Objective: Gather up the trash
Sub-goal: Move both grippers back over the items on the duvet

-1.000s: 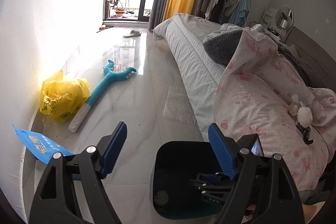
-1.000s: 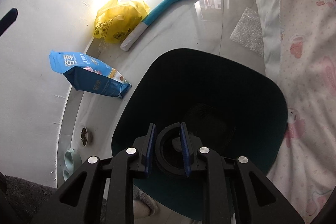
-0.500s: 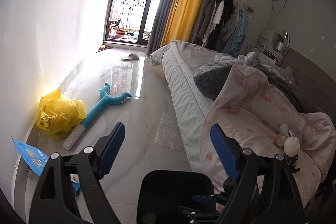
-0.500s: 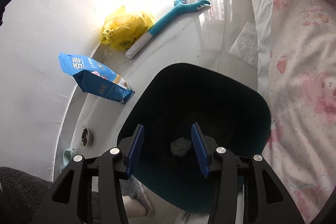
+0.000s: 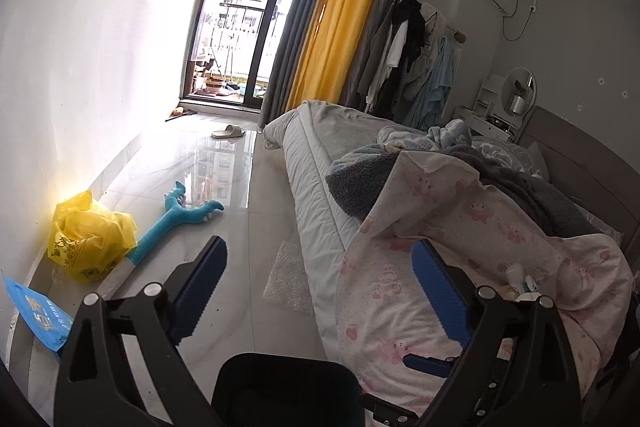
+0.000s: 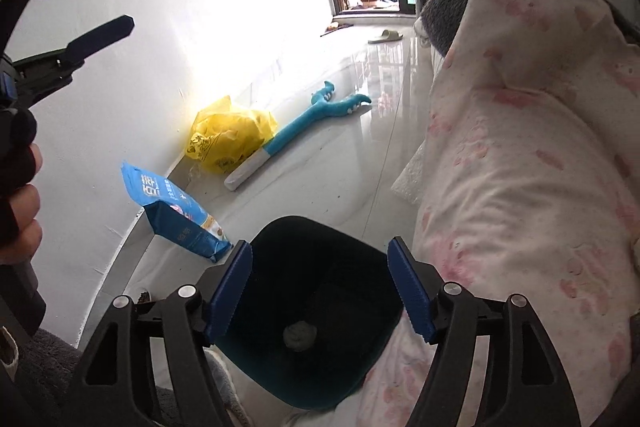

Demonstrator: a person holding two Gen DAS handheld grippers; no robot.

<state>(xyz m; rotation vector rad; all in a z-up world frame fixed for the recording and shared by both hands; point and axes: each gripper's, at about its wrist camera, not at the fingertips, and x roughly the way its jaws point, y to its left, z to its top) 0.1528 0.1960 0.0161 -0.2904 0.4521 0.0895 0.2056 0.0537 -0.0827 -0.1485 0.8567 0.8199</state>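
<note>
My right gripper point(image 6: 320, 244) hangs above the dark teal bin point(image 6: 312, 399) with its jaws opening and nothing between them. A grey crumpled wad point(image 6: 300, 335) lies at the bottom of the bin. My left gripper point(image 5: 319, 243) is higher and points along the floor beside the bed; its jaws are opening too, with nothing between them. It also shows at the top left of the right wrist view, held by a hand point(image 6: 20, 207). On the floor by the wall lie a yellow plastic bag point(image 5: 90, 241), a blue pouch point(image 5: 36, 311) and a sheet of bubble wrap point(image 5: 288, 279).
A bed with a pink patterned quilt point(image 5: 460, 219) fills the right side, with small bottles point(image 5: 520, 283) lying on it. A teal plush stick point(image 5: 176, 215) lies on the glossy floor next to the yellow bag. A slipper point(image 5: 228, 131) sits near the balcony door.
My right gripper let go of a black ring over the bin, then opened wide and rose. My left gripper rose, tilted up and opened wider, so the bin slid to the frame's bottom.
</note>
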